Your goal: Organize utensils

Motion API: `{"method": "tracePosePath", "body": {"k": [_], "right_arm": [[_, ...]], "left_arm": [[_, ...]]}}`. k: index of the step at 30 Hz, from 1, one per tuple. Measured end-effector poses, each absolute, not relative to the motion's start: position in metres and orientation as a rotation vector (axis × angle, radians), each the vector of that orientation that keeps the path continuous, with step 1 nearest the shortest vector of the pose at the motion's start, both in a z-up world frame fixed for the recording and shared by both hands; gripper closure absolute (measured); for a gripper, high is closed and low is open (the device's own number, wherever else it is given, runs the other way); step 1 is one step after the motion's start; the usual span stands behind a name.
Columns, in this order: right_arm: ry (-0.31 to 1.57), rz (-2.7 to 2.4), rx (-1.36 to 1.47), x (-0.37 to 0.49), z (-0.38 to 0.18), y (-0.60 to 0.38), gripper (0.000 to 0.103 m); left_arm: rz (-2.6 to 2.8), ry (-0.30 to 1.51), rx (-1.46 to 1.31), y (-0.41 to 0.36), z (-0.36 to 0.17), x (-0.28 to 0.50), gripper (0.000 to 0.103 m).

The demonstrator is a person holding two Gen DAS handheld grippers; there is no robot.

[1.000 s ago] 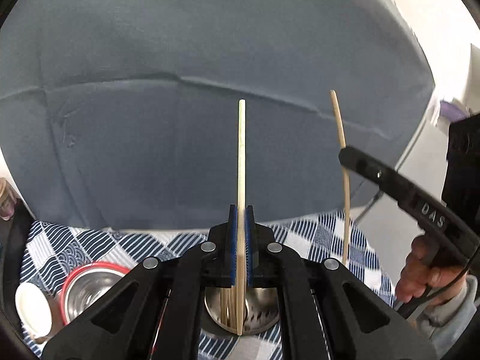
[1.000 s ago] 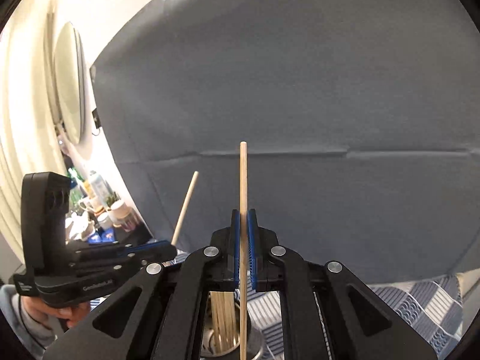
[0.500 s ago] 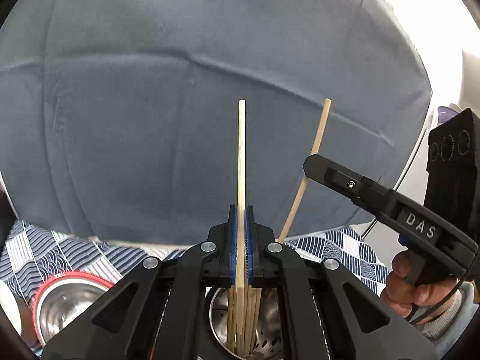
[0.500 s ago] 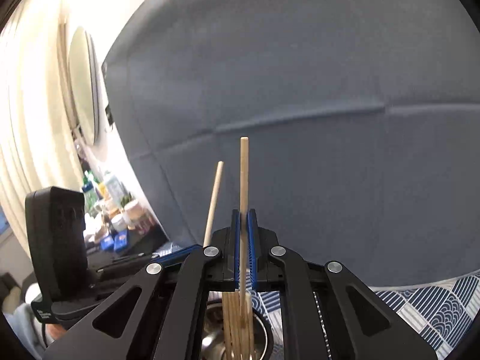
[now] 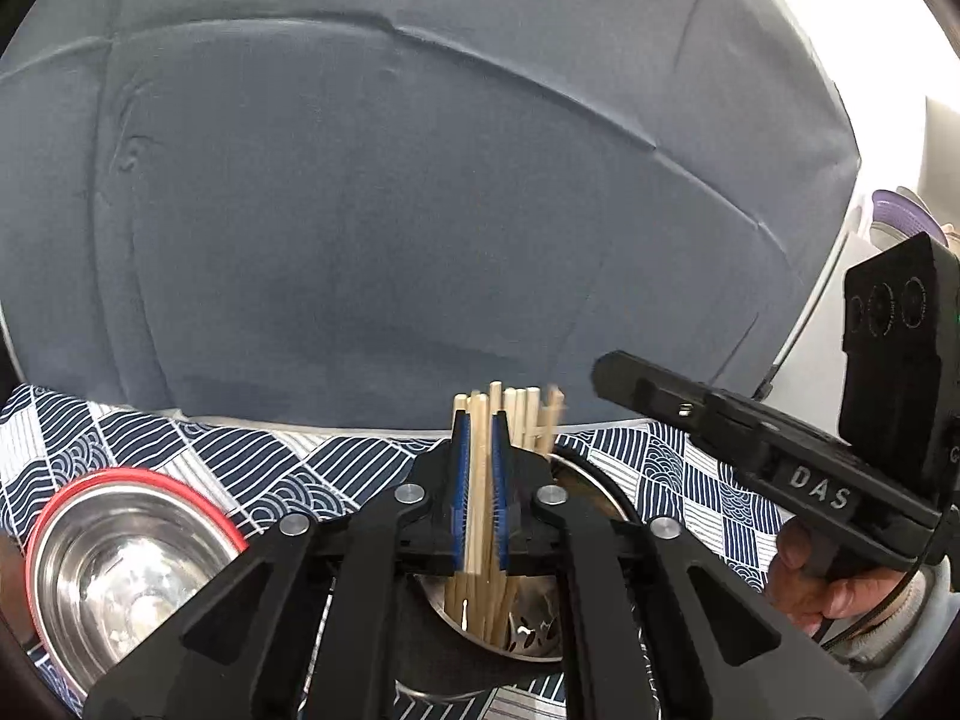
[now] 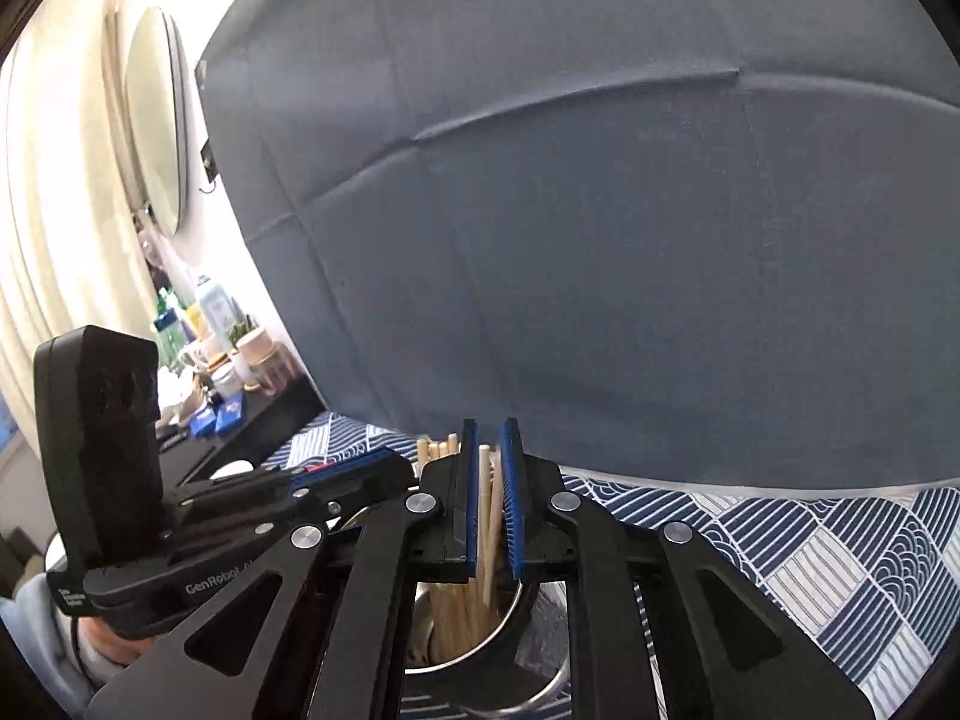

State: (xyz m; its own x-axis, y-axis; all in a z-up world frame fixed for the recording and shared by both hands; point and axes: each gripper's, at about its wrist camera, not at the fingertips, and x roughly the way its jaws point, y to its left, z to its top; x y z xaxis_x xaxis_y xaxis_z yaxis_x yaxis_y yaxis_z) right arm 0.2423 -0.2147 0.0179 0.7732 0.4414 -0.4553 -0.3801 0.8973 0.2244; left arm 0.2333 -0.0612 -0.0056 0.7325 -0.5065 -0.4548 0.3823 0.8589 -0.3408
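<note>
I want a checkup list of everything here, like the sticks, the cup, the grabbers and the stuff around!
Surface: patterned blue-white cloth.
Job's things: wooden chopsticks standing in a metal cup.
Clutter: red-rimmed steel bowl on the cloth, apart from the cup.
Grippers: left gripper and right gripper, both slightly open around chopsticks above the cup.
Cables: thin black cable below the person's hand.
Surroundings: grey backdrop; bottles and jars; round mirror.

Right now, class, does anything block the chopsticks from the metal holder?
Nothing visible does: the pale wooden chopsticks already stand in the round steel holder, between the left hand-held gripper's parted jaws.
</note>
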Motion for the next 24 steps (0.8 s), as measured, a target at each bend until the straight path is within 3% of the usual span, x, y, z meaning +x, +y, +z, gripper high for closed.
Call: {"method": "tracePosePath", "body": {"k": [3, 5, 7, 9, 12, 13, 14, 15, 16, 24], "right_arm": [[0.511, 0.406, 0.065, 0.235, 0.029, -0.219, 0.091], [0.495, 0.381, 0.038, 0.231, 0.038, -0.218, 0.07], [0.478, 0.365, 0.024, 0.226, 0.047, -0.219, 0.064], [0.473, 0.353, 0.01, 0.223, 0.055, -0.218, 0.057], [0.456, 0.325, -0.011, 0.214, 0.067, -0.216, 0.041], [0.453, 0.316, -0.011, 0.21, 0.071, -0.214, 0.031], [0.454, 0.311, -0.013, 0.206, 0.075, -0.213, 0.023], [0.454, 0.305, -0.017, 0.203, 0.077, -0.213, 0.021], [0.45, 0.295, -0.028, 0.198, 0.081, -0.211, 0.018], [0.481, 0.201, -0.046, 0.167, 0.093, -0.215, 0.01]], "left_arm": [[-0.478, 0.563, -0.232, -0.056, -0.001, 0.23, 0.074], [-0.463, 0.554, -0.224, -0.051, 0.003, 0.227, 0.058], [-0.443, 0.557, -0.216, -0.046, 0.009, 0.223, 0.056], [-0.416, 0.567, -0.214, -0.04, 0.013, 0.219, 0.047], [-0.383, 0.558, -0.208, -0.031, 0.024, 0.209, 0.029], [-0.365, 0.562, -0.203, -0.03, 0.027, 0.207, 0.019], [-0.343, 0.565, -0.197, -0.027, 0.033, 0.203, 0.016], [-0.338, 0.562, -0.193, -0.026, 0.039, 0.197, 0.015], [-0.325, 0.565, -0.184, -0.025, 0.044, 0.193, 0.007], [-0.242, 0.624, -0.137, -0.019, 0.061, 0.158, 0.006]]}}
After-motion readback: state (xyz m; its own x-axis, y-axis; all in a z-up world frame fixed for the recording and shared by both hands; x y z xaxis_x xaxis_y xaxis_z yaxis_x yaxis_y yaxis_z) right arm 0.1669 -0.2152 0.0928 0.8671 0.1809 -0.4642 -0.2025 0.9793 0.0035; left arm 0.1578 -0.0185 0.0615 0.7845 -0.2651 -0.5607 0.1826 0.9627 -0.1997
